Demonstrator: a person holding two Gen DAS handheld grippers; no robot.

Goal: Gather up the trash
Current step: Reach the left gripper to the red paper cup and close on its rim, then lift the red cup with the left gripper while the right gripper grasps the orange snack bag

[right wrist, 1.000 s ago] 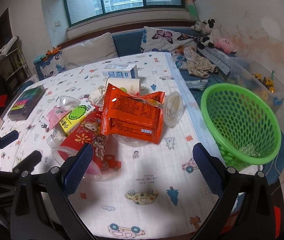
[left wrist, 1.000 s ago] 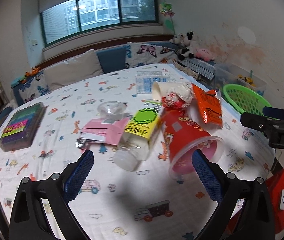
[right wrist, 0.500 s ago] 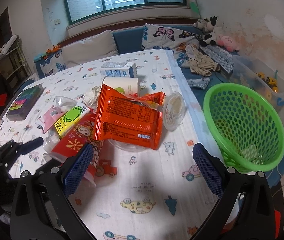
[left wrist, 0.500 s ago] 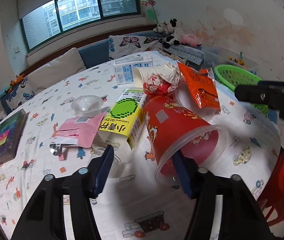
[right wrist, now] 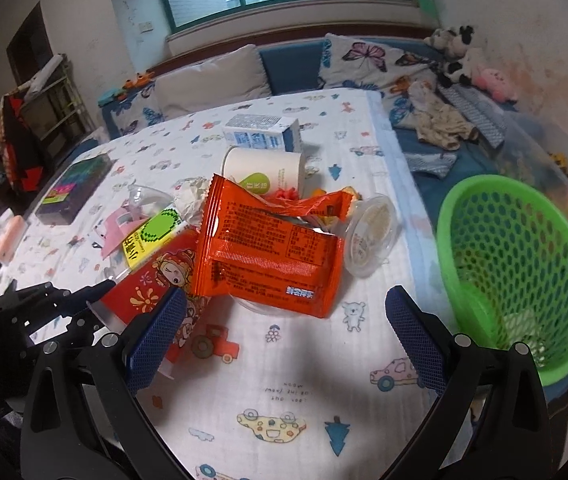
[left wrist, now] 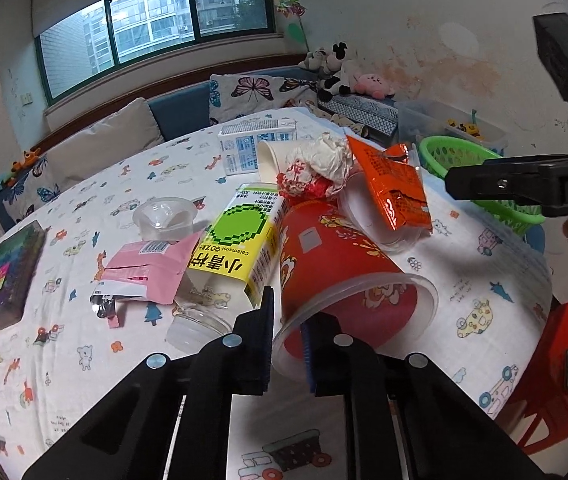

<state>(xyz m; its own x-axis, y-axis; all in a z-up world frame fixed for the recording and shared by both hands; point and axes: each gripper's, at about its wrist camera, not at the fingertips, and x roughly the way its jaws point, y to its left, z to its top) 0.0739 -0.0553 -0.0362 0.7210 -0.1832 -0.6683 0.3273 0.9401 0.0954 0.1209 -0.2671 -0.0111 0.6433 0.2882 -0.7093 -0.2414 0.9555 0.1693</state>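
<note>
A big red paper cup [left wrist: 336, 264] lies on its side on the table, its mouth toward me. My left gripper [left wrist: 287, 340] is shut on the cup's rim, one finger inside and one outside. The cup also shows in the right wrist view [right wrist: 156, 284], with the left gripper [right wrist: 80, 300] at its rim. My right gripper [right wrist: 284, 332] is open and empty above the cloth, just in front of an orange snack wrapper [right wrist: 268, 256]. A green mesh basket [right wrist: 516, 264] stands off the table's right edge.
Around the cup lie a yellow-green drink bottle [left wrist: 236, 256], a pink packet [left wrist: 144, 272], a clear plastic cup [left wrist: 164, 216], a crumpled wrapper [left wrist: 316, 168], a white paper cup [right wrist: 264, 172], a blue-white carton [right wrist: 260, 136] and a clear lidded tub [right wrist: 372, 236]. A dark box [left wrist: 0, 276] sits left.
My left gripper moved forward to the red cup and closed on its rim. My right gripper moved a little nearer to the orange wrapper and stayed open.
</note>
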